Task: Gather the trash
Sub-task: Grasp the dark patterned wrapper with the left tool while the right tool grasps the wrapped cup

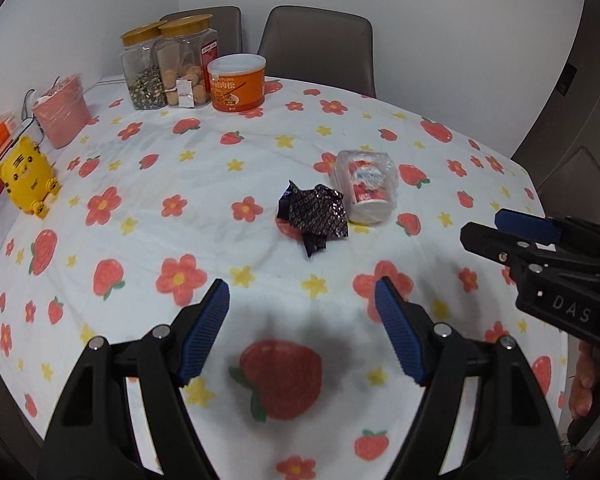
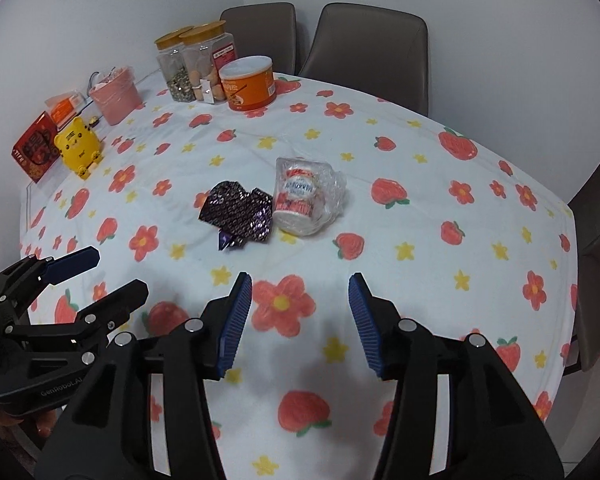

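Left gripper parted, empty; crumpled dark wrapper lies ahead, slightly right, touching plastic-wrapped cup on its side at mid-table. Right gripper parted, empty; cup ahead, seemingly nearer it

**Readable text**

Right gripper body: "DAS". Left gripper body: "GenRobot.AI", partly cut off. Orange can: "FLOSS" plus Chinese "肉松". Wrapped cup: blue print, illegible. Jar label and red box: too small to read.
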`<state>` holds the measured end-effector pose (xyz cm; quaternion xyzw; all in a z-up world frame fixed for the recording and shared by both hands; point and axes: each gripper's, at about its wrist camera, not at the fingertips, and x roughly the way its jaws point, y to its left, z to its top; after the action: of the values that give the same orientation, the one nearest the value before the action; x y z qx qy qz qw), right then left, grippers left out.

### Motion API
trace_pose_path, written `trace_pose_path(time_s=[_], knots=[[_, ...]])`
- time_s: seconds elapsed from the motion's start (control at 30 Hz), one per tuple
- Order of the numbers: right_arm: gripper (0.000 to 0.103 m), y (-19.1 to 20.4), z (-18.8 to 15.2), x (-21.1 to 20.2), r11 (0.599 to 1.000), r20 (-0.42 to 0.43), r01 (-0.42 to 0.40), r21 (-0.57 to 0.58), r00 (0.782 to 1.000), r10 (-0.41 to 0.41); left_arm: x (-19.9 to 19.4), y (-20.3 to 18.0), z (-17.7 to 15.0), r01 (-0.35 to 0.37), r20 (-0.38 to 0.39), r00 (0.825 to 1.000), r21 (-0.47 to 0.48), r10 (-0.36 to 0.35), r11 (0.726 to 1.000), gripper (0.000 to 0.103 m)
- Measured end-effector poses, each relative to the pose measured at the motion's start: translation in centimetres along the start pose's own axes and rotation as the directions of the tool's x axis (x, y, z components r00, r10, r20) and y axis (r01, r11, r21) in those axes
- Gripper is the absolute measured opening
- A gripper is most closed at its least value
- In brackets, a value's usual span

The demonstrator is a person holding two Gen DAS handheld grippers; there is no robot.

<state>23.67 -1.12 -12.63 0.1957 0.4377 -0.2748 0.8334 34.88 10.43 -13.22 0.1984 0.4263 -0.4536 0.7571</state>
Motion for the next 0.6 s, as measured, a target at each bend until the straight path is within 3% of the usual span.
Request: trace_pose_path(time_s=[0.33, 0.6], knots=[[0.049, -0.2, 3.7, 9.2, 0.999, -0.080, 0.025, 0.030, 0.997, -0.022, 9.1, 1.2, 3.7, -0.011, -0.076, 0.997, 0.009, 0.012, 1.000, 0.075], [0.057, 0.5, 4.6, 12.4, 1.000, -0.117, -0.002, -0.004, 0.993, 0.002, 13.4, 1.9, 4.7, 0.011, -0.121, 0.993, 0.023, -0.008, 1.000, 0.073]])
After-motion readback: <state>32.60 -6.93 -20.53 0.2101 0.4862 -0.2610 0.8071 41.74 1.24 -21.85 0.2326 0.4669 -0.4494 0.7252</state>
